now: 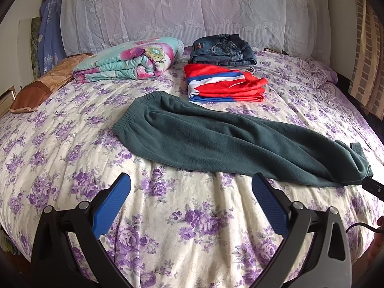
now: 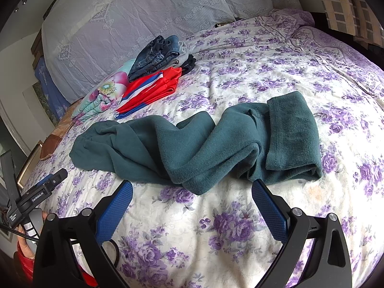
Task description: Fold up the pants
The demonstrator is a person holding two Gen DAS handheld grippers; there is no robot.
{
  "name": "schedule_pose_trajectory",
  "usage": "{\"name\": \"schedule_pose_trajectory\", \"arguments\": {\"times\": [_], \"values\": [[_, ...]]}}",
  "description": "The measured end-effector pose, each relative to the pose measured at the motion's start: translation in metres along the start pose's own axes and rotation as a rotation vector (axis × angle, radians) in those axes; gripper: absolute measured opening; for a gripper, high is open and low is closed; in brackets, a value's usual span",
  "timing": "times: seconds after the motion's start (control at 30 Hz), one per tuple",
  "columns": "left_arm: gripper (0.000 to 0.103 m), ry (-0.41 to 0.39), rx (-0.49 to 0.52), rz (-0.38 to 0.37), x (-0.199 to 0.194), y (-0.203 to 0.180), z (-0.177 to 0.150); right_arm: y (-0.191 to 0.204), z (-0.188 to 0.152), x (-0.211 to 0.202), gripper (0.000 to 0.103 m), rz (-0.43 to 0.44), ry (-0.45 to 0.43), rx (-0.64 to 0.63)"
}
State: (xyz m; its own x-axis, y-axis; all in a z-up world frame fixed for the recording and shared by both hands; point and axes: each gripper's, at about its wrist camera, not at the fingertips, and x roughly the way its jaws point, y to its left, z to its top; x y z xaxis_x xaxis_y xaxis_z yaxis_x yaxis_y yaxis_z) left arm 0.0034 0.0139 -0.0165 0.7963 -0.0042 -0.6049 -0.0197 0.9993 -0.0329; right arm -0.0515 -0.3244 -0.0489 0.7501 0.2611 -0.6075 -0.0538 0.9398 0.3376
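Dark green fleece pants (image 1: 216,141) lie lengthwise across the flowered bed, with the elastic waistband (image 1: 134,115) at the far left and the legs running right. In the right wrist view the pants (image 2: 192,148) look rumpled, and a cuff end (image 2: 292,129) is turned back over the legs. My left gripper (image 1: 191,180) is open just short of the pants' near edge, holding nothing. My right gripper (image 2: 192,186) is open too, its blue pads (image 2: 268,206) straddling the near edge of the leg without closing on it. Its black tip (image 1: 374,187) shows by the leg ends.
At the back lie a folded floral quilt (image 1: 129,62), folded jeans (image 1: 220,48) and a folded red, white and blue garment (image 1: 225,86). A brown pillow (image 1: 43,86) sits at the left edge. A lace-covered headboard (image 1: 192,12) stands behind. A hand (image 2: 26,242) holds the left gripper (image 2: 54,177).
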Motion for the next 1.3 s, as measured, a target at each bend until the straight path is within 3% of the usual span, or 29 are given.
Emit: {"name": "schedule_pose_trajectory", "arguments": {"times": [1.3], "values": [[0.098, 0.007, 0.001, -0.001, 0.0027, -0.0002, -0.002, -0.0017, -0.0006, -0.0001, 0.1, 0.001, 0.0, 0.002]]}}
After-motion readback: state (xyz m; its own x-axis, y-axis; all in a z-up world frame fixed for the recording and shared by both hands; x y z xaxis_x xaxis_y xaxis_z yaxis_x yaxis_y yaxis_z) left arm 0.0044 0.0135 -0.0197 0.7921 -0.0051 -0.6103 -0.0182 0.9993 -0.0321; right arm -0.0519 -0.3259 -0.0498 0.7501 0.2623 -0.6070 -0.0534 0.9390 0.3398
